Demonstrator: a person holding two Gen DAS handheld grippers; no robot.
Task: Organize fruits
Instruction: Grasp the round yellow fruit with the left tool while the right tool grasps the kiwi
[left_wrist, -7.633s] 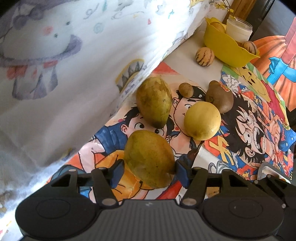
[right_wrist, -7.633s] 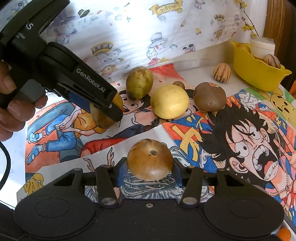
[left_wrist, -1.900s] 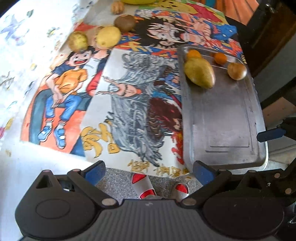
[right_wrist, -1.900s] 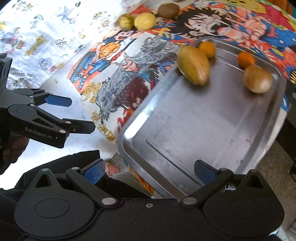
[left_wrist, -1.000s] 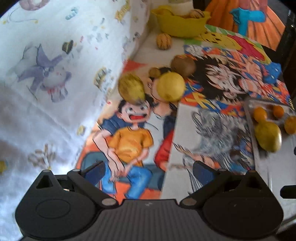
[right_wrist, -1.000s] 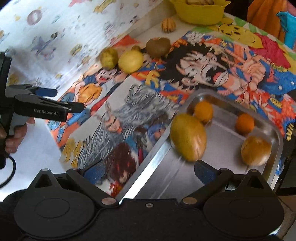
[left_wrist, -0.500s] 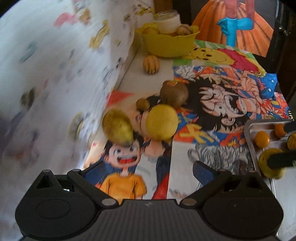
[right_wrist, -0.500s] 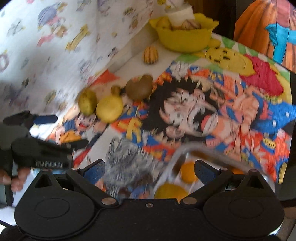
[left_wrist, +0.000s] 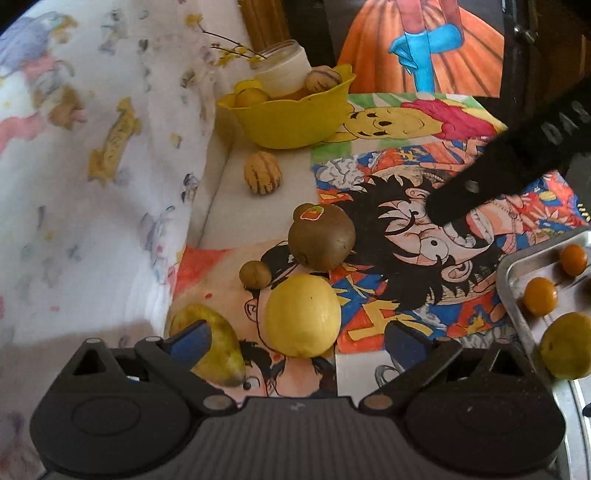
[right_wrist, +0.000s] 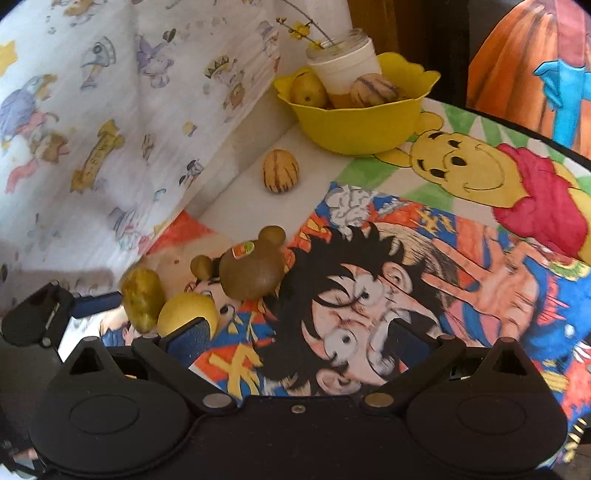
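Both tongs wide open, left tongs (left_wrist: 297, 338) w/ yellow fruit (left_wrist: 303, 315) between

Probably a home: cartoon tablecloth (right_wrist: 461, 229), printed curtain (right_wrist: 110, 129), fruit bowl (right_wrist: 354, 122).

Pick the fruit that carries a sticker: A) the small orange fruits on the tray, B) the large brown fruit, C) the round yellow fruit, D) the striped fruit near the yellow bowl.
B: the large brown fruit has a colourful sticker on top.
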